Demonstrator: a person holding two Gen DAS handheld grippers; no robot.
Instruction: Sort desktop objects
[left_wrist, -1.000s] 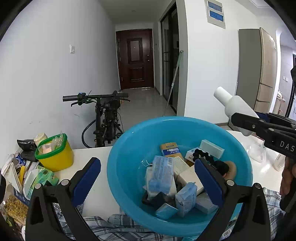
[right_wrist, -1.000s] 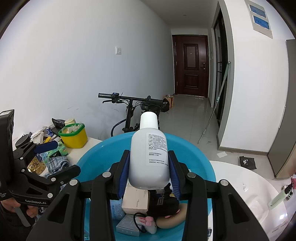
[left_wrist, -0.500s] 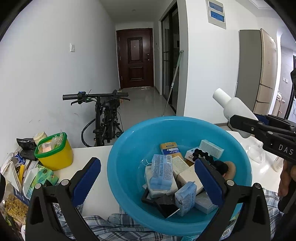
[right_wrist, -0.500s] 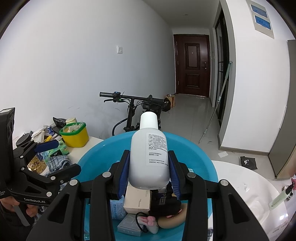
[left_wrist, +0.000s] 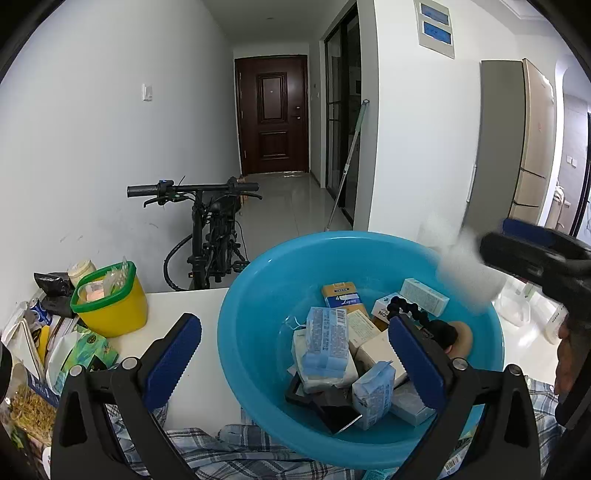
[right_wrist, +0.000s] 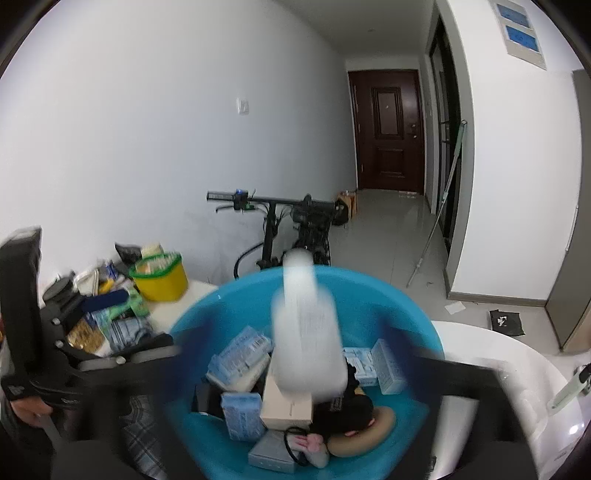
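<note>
Above basin (right_wrist: 192, 325): bottle (right_wrist: 306, 339) blurred, right jaws unclear | left jaws apart

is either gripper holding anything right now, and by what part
The left gripper holds nothing. The white bottle sits between the right gripper's blurred fingers, apparently at its lower body; whether they still clamp it cannot be told.

The basin (left_wrist: 258, 295) is bright turquoise blue. Inside it lie pale blue packets (left_wrist: 327, 338), a cream box (right_wrist: 286, 408) and an orange-and-blue carton (left_wrist: 340, 295). Above the basin, the blurred bottle (right_wrist: 306, 332) is white. Left of the basin stands a yellow tub (left_wrist: 114, 310) with a green rim. Under the basin lies a blue-and-white checked cloth (left_wrist: 236, 454). Behind the basin the bicycle (left_wrist: 210, 236) is black, the door (left_wrist: 273, 114) dark reddish brown. The gripper pads (left_wrist: 171, 360) are dark blue.
</note>
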